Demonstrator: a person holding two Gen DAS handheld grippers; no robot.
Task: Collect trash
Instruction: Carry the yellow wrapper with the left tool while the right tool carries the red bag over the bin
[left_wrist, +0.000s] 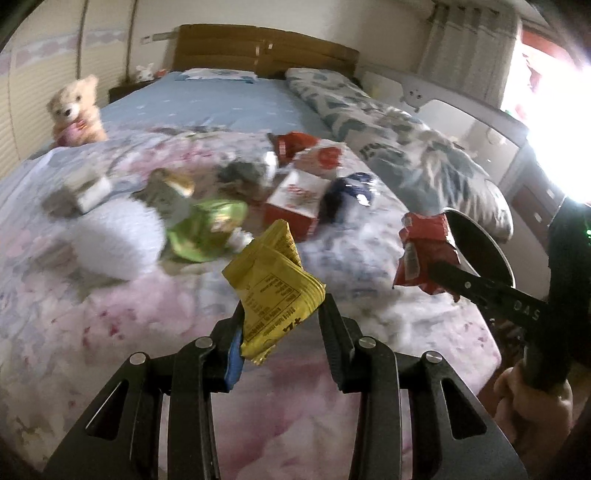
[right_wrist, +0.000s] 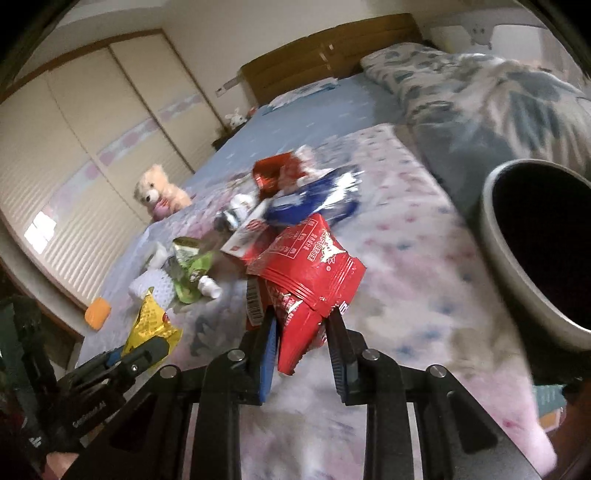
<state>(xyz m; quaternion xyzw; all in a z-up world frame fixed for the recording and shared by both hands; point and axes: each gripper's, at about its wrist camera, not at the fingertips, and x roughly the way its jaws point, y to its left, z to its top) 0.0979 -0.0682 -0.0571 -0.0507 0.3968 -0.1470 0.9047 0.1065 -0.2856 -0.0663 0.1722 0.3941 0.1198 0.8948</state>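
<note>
The left hand-held gripper (left_wrist: 282, 317) is clamped on a crumpled yellow wrapper (left_wrist: 275, 291), which stands up between its fingers above the floral bedspread (left_wrist: 110, 332). The right hand-held gripper (right_wrist: 301, 321) is closed on a red snack packet (right_wrist: 310, 273), held clear of the bed; in the left wrist view the same packet (left_wrist: 424, 254) hangs at the tip of that gripper, off to the right of the yellow wrapper and apart from it.

The rest of the trash lies in a loose heap on the bedspread beyond both grippers. A green pouch (left_wrist: 207, 229) lies nearest, with a white foam net (left_wrist: 118, 240) just to its left and a small white bottle (right_wrist: 210, 286) beside it. Behind them are a red-and-white carton (left_wrist: 295, 203), a blue foil bag (right_wrist: 317, 201) and a second red wrapper (right_wrist: 273, 171) farther back. The heap is blurred, so smaller pieces cannot be told apart.

A dark round bin (right_wrist: 535, 251) with a grey rim sits on the bed at the right, near the red snack packet, its mouth open and nothing lying between the two. A rolled patterned quilt (left_wrist: 399, 136) runs along the far side of the bed behind it. A teddy bear (left_wrist: 75, 110) sits at the left edge of the bed, well apart from the heap, and a wooden headboard (left_wrist: 266, 48) closes the far end.
</note>
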